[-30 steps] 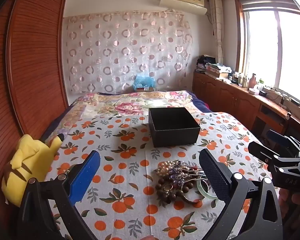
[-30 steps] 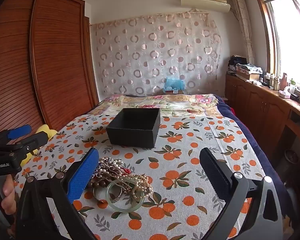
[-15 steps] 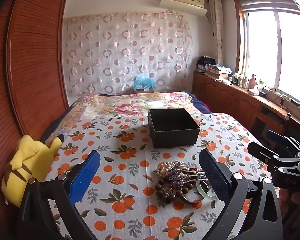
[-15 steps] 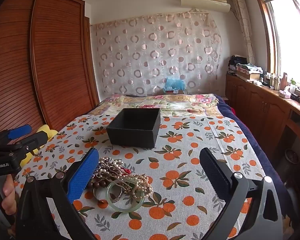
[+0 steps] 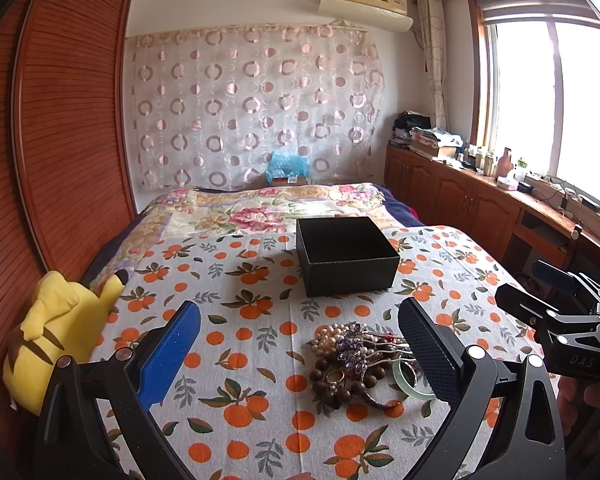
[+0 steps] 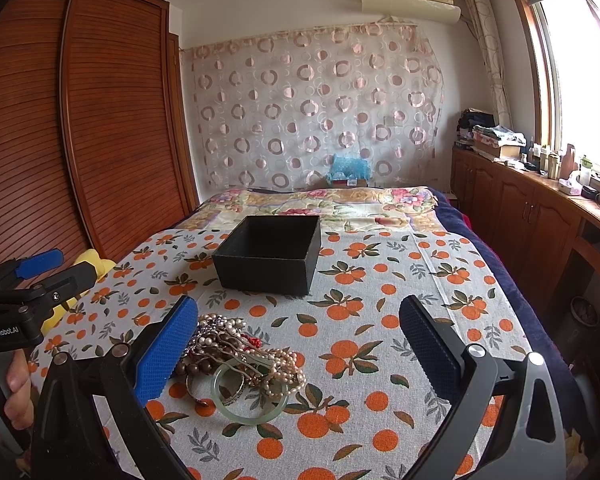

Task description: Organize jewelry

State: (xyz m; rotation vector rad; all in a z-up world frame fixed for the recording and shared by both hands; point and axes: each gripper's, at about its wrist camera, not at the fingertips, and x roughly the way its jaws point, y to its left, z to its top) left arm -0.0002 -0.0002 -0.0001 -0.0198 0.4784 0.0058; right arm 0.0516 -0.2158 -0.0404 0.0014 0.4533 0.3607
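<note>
A tangled pile of jewelry (image 5: 358, 360) lies on the orange-print cloth: pearl strands, brown wooden beads, a purple piece and a pale green bangle (image 6: 250, 394). The pile also shows in the right wrist view (image 6: 236, 354). An open, empty black box (image 5: 346, 254) stands behind it, also in the right wrist view (image 6: 270, 254). My left gripper (image 5: 300, 350) is open and empty, held above the cloth just left of the pile. My right gripper (image 6: 298, 346) is open and empty, just right of the pile.
A yellow plush toy (image 5: 56, 332) lies at the bed's left edge by the wooden wardrobe (image 5: 60, 128). A floral quilt (image 5: 260, 204) covers the far bed. Wooden cabinets (image 5: 468, 204) with clutter run along the right under the window.
</note>
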